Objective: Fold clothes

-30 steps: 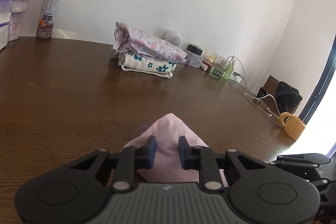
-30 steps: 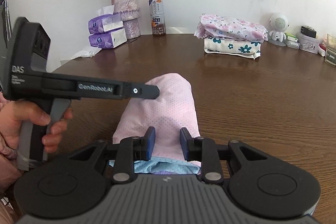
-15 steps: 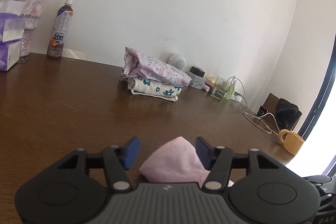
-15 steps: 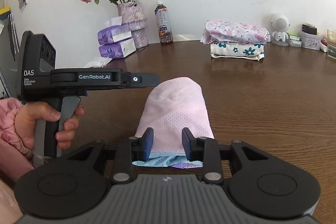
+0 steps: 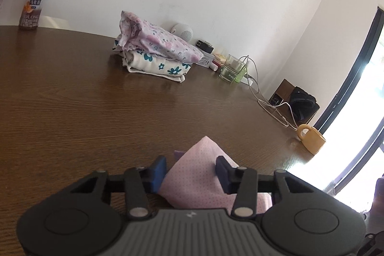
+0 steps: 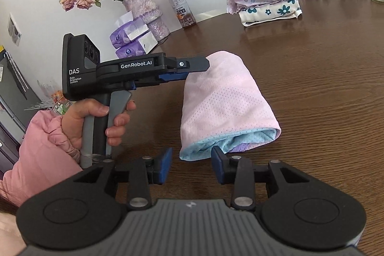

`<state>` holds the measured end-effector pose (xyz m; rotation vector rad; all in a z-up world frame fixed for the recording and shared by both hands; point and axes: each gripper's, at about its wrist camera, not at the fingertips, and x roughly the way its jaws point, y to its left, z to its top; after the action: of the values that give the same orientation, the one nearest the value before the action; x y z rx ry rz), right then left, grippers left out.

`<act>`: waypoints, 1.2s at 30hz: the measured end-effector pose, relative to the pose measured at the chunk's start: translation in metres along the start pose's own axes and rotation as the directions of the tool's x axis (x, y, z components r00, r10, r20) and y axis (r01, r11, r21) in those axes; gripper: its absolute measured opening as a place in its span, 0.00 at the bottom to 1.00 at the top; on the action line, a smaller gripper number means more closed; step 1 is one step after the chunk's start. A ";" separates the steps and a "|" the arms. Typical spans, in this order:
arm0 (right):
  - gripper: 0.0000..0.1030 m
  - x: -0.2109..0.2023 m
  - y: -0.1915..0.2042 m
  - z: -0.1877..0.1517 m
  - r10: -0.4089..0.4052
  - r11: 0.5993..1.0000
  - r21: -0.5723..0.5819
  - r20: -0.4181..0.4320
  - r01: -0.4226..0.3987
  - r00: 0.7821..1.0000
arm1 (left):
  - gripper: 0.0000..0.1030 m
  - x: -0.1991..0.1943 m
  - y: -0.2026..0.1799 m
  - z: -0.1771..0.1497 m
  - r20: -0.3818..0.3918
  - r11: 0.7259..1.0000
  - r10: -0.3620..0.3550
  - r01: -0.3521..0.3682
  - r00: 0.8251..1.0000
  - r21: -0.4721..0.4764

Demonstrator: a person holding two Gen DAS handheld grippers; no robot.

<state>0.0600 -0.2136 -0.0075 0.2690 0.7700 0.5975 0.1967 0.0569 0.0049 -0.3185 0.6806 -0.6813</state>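
Near part of the pink garment (image 5: 199, 174) is hidden behind the left gripper (image 5: 190, 170) body in the left wrist view; only a peaked fold shows, with a small purple bit at its left. The table's near edge is cut off in both views, and the vase (image 6: 146, 13) is out of frame on the left view apart from a blur at the top-left corner. Left gripper: blue fingers (image 5: 159, 170) spread wide, the peak standing between them; the left pad sits against the cloth edge, whether the right pad touches cannot be told. Right gripper (image 6: 192, 163): fingers spread apart, hovering just short of the garment's open end, where blue lining and a purple layer show; right pad tip overlaps the hem in view, contact unclear. Garment (image 6: 225, 102) lies folded on the wooden table (image 6: 324, 68) toward its near edge, well apart from the folded stack (image 6: 266, 1) at the far edge. In the right wrist view a hand (image 6: 96, 121) in a pink sleeve holds the left gripper's handle, its tip at the garment's far left corner. Versus half a second ago: the right fingers have opened wider and no longer bracket the hem
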 end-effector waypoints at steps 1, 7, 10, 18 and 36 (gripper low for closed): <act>0.36 0.001 0.000 0.000 -0.003 1.000 0.007 0.001 0.003 1.000 | 0.29 0.000 0.000 -0.001 -0.003 1.000 -0.009 0.009 1.000 -0.004; 0.17 0.004 -0.011 0.000 -0.008 0.998 0.069 0.016 0.007 1.000 | 0.17 -0.006 0.002 -0.006 -0.014 0.999 -0.038 0.037 0.999 -0.038; 0.14 0.000 -0.015 -0.001 -0.019 0.997 0.073 0.028 0.017 0.999 | 0.16 -0.011 0.002 -0.011 -0.024 0.998 -0.026 0.025 0.999 -0.065; 0.08 -0.019 -0.035 0.002 -0.079 0.994 0.086 0.093 0.071 0.992 | 0.16 -0.037 -0.012 -0.037 -0.025 0.994 0.023 -0.025 0.999 -0.107; 0.45 -0.018 -0.066 0.027 -0.092 0.987 0.143 0.167 0.068 0.982 | 0.37 -0.042 -0.020 -0.038 0.015 0.979 0.109 -0.105 0.994 -0.172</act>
<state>0.0966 -0.2777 -0.0076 0.4090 0.6510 0.4390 0.1379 0.0683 0.0061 -0.4445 0.7293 -0.5165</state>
